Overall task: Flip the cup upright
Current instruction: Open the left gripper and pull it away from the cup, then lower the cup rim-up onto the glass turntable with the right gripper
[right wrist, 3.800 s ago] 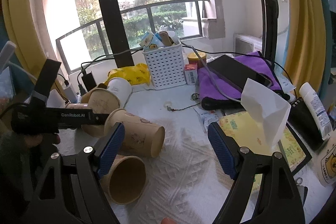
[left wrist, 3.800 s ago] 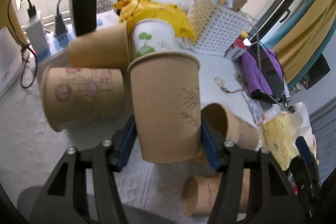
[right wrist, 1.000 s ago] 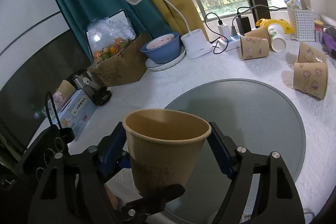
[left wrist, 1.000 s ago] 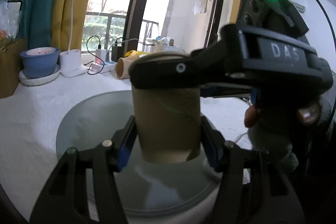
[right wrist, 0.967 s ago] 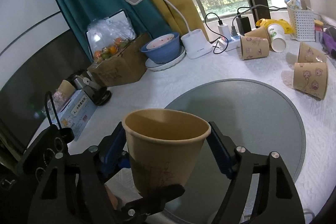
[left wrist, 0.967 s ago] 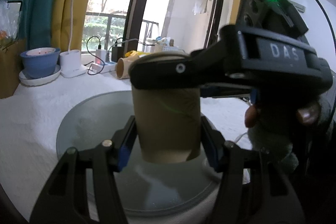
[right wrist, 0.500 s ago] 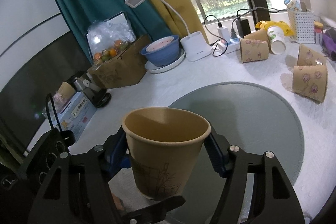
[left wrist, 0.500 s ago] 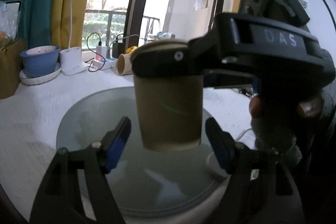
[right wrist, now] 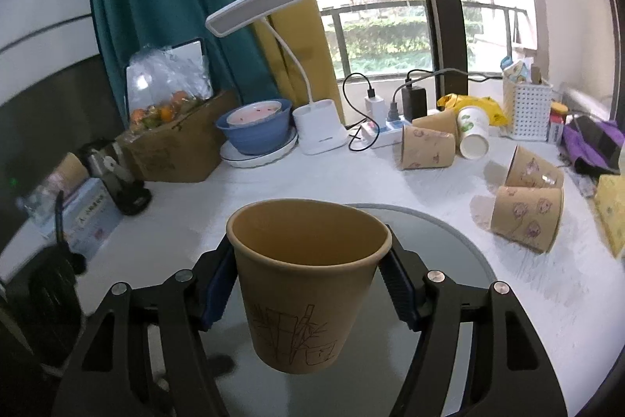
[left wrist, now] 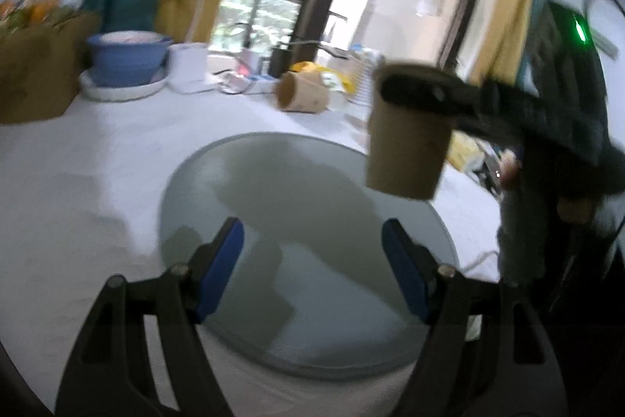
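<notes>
Since a moment ago, left tongs point(left wrist: 312, 268) have let go and gape empty; right tongs point(right wrist: 308, 284) grip the upright cup point(right wrist: 306, 284) above the glass disc point(right wrist: 461, 284); a slanted set-down could topple it

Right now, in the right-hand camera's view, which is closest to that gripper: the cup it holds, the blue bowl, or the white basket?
1. Paper cup: held between the right gripper fingers.
2. Blue bowl: farther back, left.
3. White basket: farthest, by the window, right.
</notes>
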Demonstrator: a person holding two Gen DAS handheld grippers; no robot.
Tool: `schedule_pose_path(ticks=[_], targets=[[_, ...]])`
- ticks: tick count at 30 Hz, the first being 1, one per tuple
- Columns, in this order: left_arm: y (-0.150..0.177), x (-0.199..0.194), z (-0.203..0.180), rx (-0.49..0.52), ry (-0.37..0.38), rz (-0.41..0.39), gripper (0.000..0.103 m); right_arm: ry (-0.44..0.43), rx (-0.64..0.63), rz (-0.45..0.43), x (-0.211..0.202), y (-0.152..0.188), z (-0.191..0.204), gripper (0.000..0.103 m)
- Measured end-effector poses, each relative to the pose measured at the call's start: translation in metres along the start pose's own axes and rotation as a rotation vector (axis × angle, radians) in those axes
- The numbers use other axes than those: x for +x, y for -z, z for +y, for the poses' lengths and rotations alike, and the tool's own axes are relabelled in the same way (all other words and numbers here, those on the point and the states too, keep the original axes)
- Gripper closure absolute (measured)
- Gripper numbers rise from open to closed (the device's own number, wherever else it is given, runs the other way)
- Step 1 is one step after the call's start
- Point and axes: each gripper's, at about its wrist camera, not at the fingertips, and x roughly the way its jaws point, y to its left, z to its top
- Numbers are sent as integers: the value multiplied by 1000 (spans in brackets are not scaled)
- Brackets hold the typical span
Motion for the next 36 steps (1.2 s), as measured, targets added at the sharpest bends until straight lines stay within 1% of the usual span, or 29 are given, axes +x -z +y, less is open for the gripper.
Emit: schedule_pose_path(ticks=[3, 7, 12, 15, 20, 24, 28, 36], targets=[[-6, -6, 14, -47, -33, -20, 29, 27, -17, 2, 8, 4, 2, 33], [-12, -11, 32, -94, -60, -47, 29, 67, -54, -7, 16, 11, 8, 33], [-22, -13, 45, -120, -88, -85, 29, 131, -97, -14, 27, 20, 17, 33], [-30, -8, 51, -135, -104, -100, 29, 149, -110, -12, 32, 24, 21, 33], [-29, -1, 58, -176, -122, -76, 29, 177, -126, -12, 37, 26, 26, 33], [-26, 1, 63, -205, -126, -62, 29, 185, -131, 19, 46, 30, 27, 32], [-24, 4, 64, -214, -131, -48, 29, 189, -133, 33, 50, 32, 27, 32], [-24, 5, 64, -212, -134, -45, 29, 200, -137, 42, 52, 37, 25, 33]])
